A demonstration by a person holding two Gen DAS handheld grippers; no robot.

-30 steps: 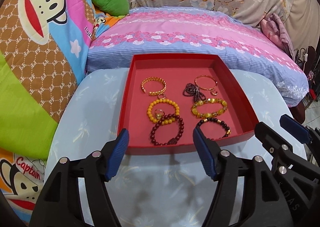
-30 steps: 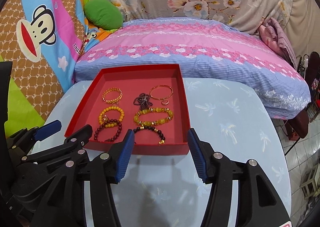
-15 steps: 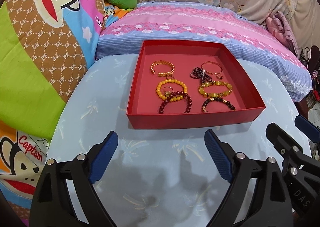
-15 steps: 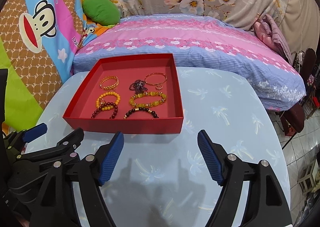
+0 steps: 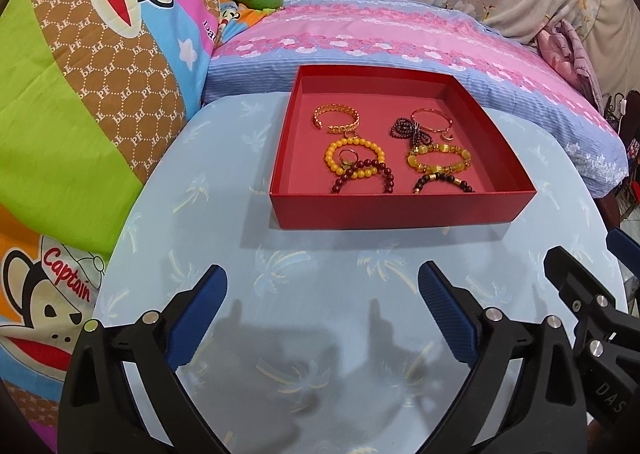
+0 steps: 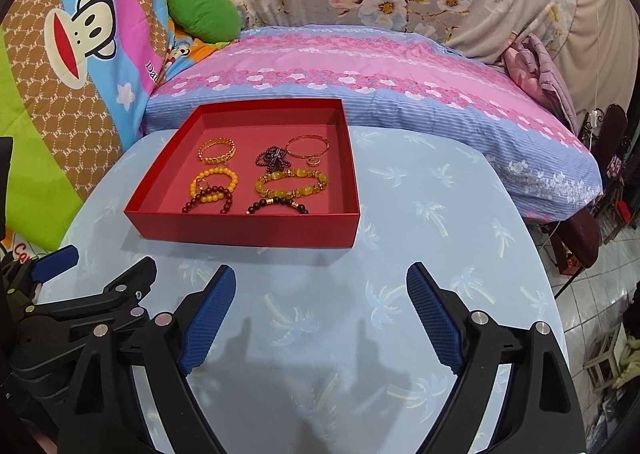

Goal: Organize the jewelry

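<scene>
A: Jewelry is being kept in the red tray [image 5: 400, 208], which is sitting toward the far side of the pale blue table [image 5: 320, 294]. A gold cuff [image 5: 337, 119], a yellow bead bracelet [image 5: 354, 158] and a dark red bead bracelet [image 5: 362, 176] are being shown down the left column; a thin gold bangle [image 5: 432, 120], a dark bead strand [image 5: 412, 132], a yellow-green stone bracelet [image 5: 438, 160] and a black bead bracelet [image 5: 442, 182] down the right.

B: Is anything being held?

A: Nothing. The left gripper [image 5: 322, 312] and the right gripper [image 6: 320, 310] are being held side by side over the near table, well short of the tray. Both sets of jaws have just been opening, and they are standing wide apart with only bare cloth between them.

B: So which step is being worked?

A: Judging by the rows, the sorting is looking nearly finished. Some pieces are overlapping, the yellow and dark red bracelets among them, so a fine, narrow pinch would be called for next.
</scene>
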